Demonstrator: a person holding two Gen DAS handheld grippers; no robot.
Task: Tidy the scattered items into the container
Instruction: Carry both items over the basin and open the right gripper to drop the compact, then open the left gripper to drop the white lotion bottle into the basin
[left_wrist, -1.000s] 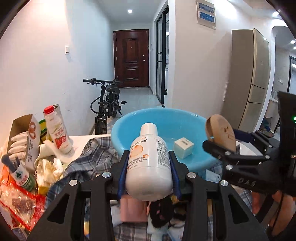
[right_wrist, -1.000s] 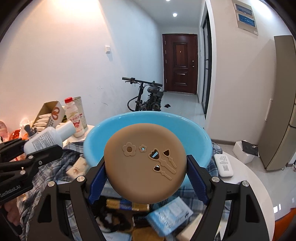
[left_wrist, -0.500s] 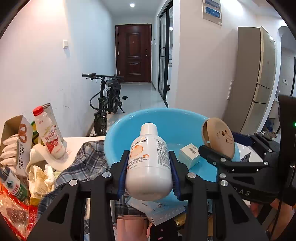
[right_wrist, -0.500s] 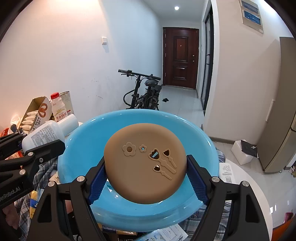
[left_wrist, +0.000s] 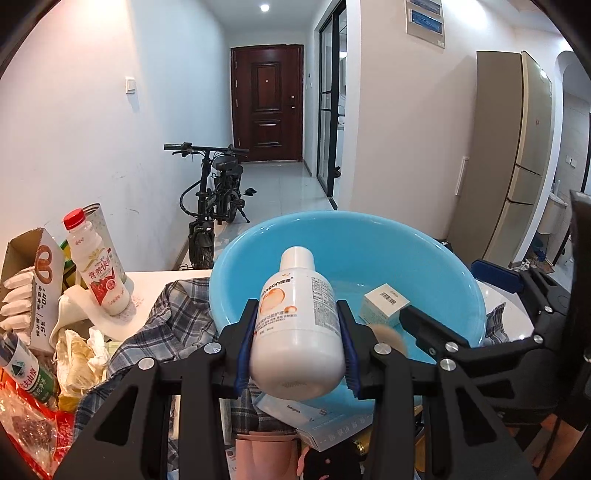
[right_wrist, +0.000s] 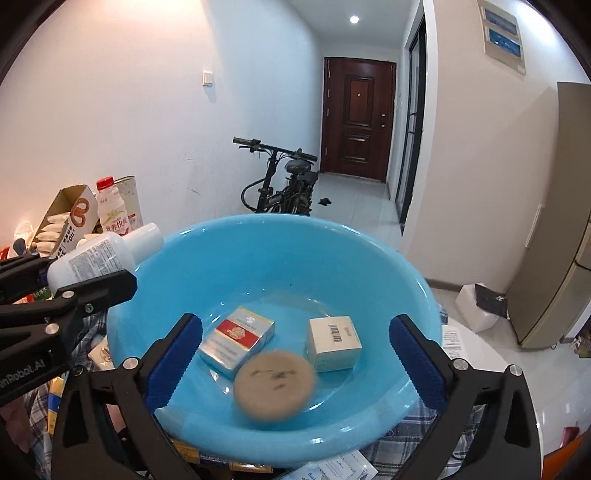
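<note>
A light blue basin sits on the cluttered table. My right gripper is open over its near side. A round brown disc, blurred, is inside the basin below it; it also shows in the left wrist view. A red and white box and a small white box lie in the basin. My left gripper is shut on a white bottle, held at the basin's left rim.
A plaid cloth lies under the basin. At the left stand a red-capped drink bottle, an open snack carton, a green bottle and red bags. Boxes and packets lie in front. A bicycle stands behind.
My right gripper has opened and let go of the brown disc, which has dropped into the basin. Both grippers have moved forward over the basin; the left still holds the bottle.
</note>
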